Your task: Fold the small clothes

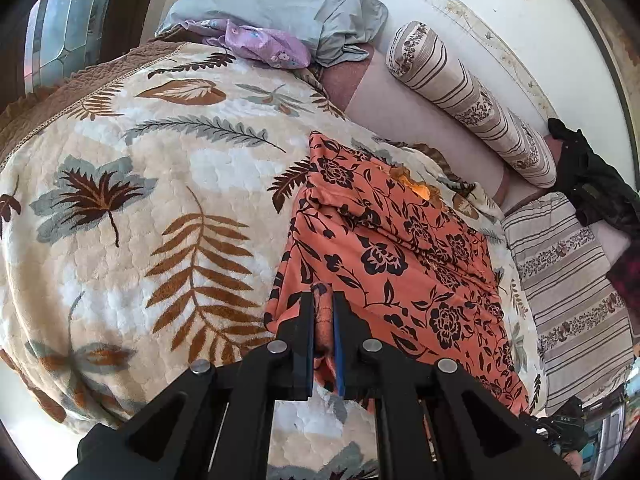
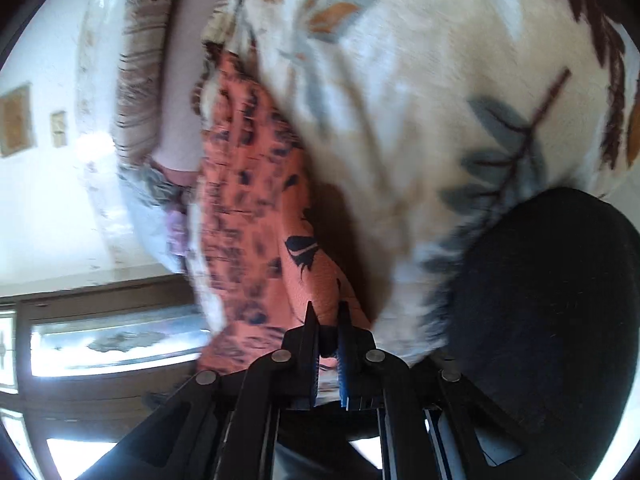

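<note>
garment: my left gripper is clamped on near hem of orange floral garment | my right gripper pinches another edge | lie: on leaf-print blanket, long axis running away from left gripper toward striped bolster

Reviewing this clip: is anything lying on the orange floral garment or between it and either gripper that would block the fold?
Nothing visible does. The left gripper and right gripper are both shut on edges of the orange floral garment, which lies on the leaf-print blanket with nothing on top. The purple cloth sits well away, by the pillow.
</note>
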